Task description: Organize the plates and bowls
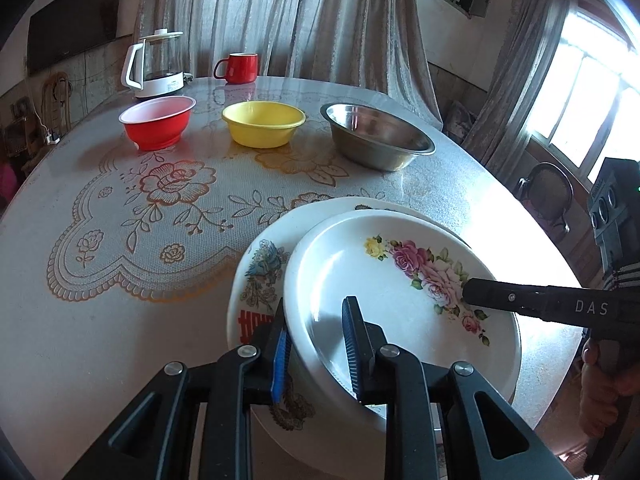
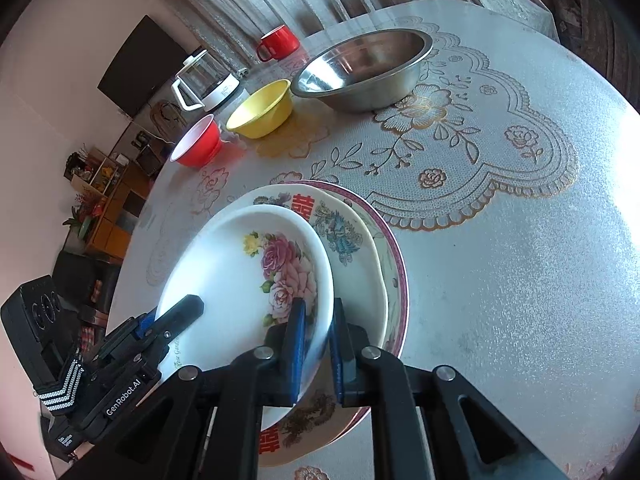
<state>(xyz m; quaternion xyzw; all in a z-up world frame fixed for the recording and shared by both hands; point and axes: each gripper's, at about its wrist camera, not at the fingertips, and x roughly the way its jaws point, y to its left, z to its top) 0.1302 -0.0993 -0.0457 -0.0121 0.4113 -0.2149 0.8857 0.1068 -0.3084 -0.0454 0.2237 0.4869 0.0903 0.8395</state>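
I am holding the rose plate (image 2: 256,276) by opposite edges: my right gripper (image 2: 318,344) is pinching its near rim, one pad inside and one outside, while my left gripper (image 1: 316,344) is straddling the other rim with its fingers a little apart, though I cannot tell whether those pads are biting or only bracketing. The plate is sitting tilted atop the dragon plate (image 2: 352,240), which is nesting in a pink-rimmed plate (image 2: 396,272). The risk I am judging here is slippage: glazed rims are slick, and if my two hands are pulling unevenly the plate could twist out and clatter onto the stack, or drag the dragon plate toward the table's edge. Farther back the red bowl (image 1: 157,122), yellow bowl (image 1: 263,123) and steel bowl (image 1: 376,136) are waiting in a row. The table (image 1: 120,320) is wearing a glossy floral cover; a kettle (image 1: 156,64) and red mug (image 1: 238,67) are standing before grey curtains (image 1: 300,16), with bright window light glaring on the right.
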